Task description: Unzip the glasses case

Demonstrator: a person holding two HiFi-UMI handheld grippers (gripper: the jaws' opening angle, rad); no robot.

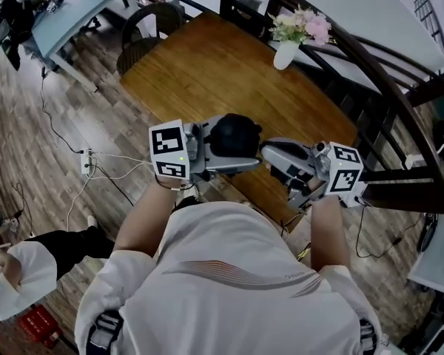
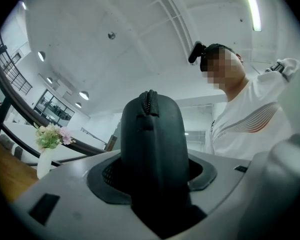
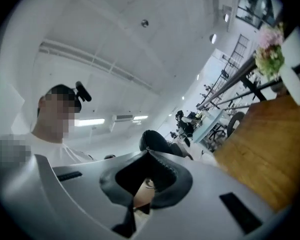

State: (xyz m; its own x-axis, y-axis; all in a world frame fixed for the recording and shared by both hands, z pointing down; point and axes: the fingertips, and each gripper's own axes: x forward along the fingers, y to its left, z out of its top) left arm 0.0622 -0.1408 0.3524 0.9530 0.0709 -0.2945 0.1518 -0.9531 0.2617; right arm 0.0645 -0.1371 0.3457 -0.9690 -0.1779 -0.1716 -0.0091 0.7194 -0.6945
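**Case [image 1: 235, 135] clamped in left tool [image 1: 216, 152]**

Left tool's jaws are clamped on the black case at mid-frame, zip seam facing its camera. Right tool [image 1: 266, 151] has its tips together at the case's right end. The wooden desk [image 1: 207, 72] lies beyond, with a vase [image 1: 285, 54] at upper right.

No legible words, brand names or numbers anywhere in view. Black-and-white square code patterns on the left marker cube [image 1: 170, 151] and the right marker cube [image 1: 345, 167], blocks only, without letters or digits. Small dark print beside the striped motif on the white shirt [image 1: 229, 302], too small to be read in any view.
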